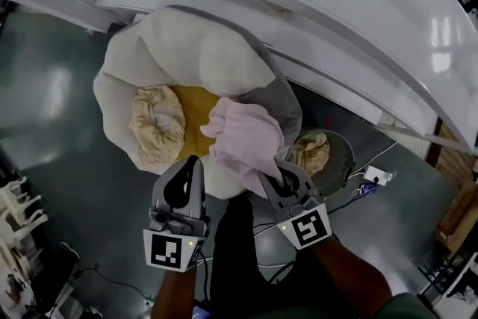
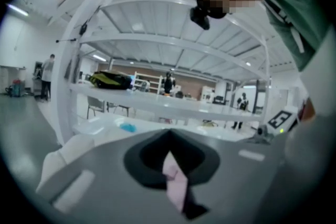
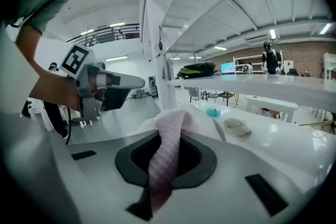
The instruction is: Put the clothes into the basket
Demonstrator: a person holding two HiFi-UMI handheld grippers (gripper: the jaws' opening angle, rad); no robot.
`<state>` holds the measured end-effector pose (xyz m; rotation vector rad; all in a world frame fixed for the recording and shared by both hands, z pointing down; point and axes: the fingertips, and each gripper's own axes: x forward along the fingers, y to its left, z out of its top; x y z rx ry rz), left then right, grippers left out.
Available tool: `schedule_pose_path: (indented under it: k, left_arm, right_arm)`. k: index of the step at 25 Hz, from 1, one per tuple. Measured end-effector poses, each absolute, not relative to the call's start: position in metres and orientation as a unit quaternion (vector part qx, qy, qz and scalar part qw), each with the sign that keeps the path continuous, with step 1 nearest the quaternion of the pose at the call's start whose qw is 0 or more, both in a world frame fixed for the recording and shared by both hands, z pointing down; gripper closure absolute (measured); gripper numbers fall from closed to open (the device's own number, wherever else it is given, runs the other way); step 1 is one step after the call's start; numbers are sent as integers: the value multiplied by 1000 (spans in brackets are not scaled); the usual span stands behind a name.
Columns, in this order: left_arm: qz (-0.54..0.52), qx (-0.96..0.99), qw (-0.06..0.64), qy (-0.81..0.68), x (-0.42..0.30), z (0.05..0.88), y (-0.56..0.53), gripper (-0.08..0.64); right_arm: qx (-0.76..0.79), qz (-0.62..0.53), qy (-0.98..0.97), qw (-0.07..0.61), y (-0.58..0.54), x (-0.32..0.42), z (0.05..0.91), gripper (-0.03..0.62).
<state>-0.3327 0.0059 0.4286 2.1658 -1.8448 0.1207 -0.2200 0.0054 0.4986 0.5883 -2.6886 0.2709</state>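
Transfer of the pink garment (image 1: 246, 134) is under way. It is held just above the near rim of the white-lined laundry basket (image 1: 108, 104), at the centre of the frame. The jaws of the right gripper (image 1: 275, 177) are clenched on a twisted fold of it, as is shown in the right gripper view. The jaws of the left gripper (image 1: 193, 164) are clenched on a small pink corner, judged to be part of the same garment. Inside the basket, a cream garment (image 1: 158, 123) and a yellow cloth (image 1: 196, 112) are already seen. Release of the pink garment is not yet done. A beige cloth (image 1: 312, 149) is seen in a small round mesh bin (image 1: 342, 160) at lower right; whether it is to be moved cannot be told.
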Motion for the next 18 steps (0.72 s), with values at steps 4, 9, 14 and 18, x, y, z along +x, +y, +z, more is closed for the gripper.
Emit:
schedule_pose_path:
  k: [4,9,14,18]
  left_arm:
    - [38,778,135,-613,-281,404,-7,560]
    - [40,809,130,-572,-213,388,-25,560]
    - [45,838,125,-529,-138,375,-38,560]
    - [53,859,120,-494,-79,367,-45,560]
  right_arm:
    - [263,130,-946,140,0,-168,445,555]
    - [302,131,-933,143,0,-96,415,554]
    - [343,128,-919,147,7,-20,400,554]
    - [394,139,-898,134,11,45,383,555]
